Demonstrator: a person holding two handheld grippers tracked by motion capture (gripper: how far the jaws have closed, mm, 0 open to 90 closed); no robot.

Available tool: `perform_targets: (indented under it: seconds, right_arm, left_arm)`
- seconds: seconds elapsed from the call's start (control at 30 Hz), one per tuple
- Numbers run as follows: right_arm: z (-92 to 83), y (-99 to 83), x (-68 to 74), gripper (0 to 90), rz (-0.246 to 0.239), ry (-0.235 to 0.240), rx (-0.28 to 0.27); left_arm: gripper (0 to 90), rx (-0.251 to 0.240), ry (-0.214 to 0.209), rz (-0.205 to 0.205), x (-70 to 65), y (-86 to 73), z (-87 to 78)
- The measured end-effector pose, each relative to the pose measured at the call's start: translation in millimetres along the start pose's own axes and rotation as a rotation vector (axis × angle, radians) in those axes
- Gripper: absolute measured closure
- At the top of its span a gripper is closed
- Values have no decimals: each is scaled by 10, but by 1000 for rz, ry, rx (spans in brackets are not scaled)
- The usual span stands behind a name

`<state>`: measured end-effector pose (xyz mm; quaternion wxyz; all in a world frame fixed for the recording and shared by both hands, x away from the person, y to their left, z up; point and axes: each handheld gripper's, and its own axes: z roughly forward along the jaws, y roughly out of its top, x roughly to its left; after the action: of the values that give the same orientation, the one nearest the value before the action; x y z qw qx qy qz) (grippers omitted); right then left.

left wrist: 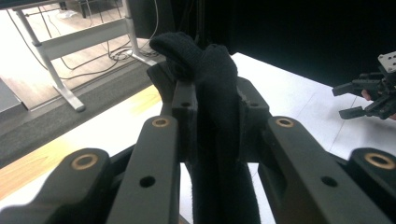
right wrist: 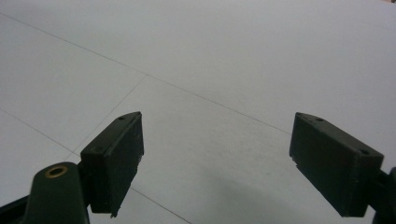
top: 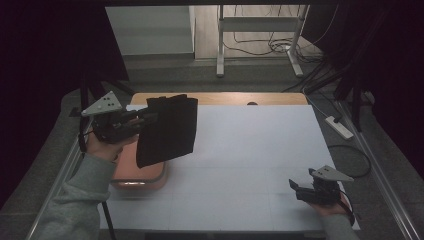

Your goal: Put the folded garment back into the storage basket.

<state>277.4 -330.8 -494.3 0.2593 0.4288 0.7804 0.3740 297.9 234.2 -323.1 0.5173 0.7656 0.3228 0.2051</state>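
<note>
A black folded cloth [top: 167, 130] hangs in the air at the left of the table, above an orange tray [top: 142, 180]. My left gripper [top: 150, 116] is shut on the cloth's upper left edge; in the left gripper view the black cloth [left wrist: 212, 79] is pinched between the two jaws and bulges above them. My right gripper [top: 298, 189] rests low near the table's front right corner. In the right gripper view its two black pads [right wrist: 116, 154] stand wide apart over the bare white table [right wrist: 210, 60] with nothing between them.
The white table top [top: 250, 150] has a wooden strip along its far edge. A white metal frame [top: 260, 30] and cables stand on the floor behind. A power strip [top: 340, 127] lies on the floor to the right. Dark curtains hang on both sides.
</note>
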Motion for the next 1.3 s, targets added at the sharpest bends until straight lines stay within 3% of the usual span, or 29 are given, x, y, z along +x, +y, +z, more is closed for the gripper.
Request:
perform_targets:
  seconds: [0.9,1.3]
  right_arm:
    - [-1,2,3,183,1,-2,-1]
    - [0,1,5,183,0,-4,1]
  left_arm:
    - [739,-12,72,-17,135,-41,-330]
    - [740,-20,100,-44,223,-127,-547]
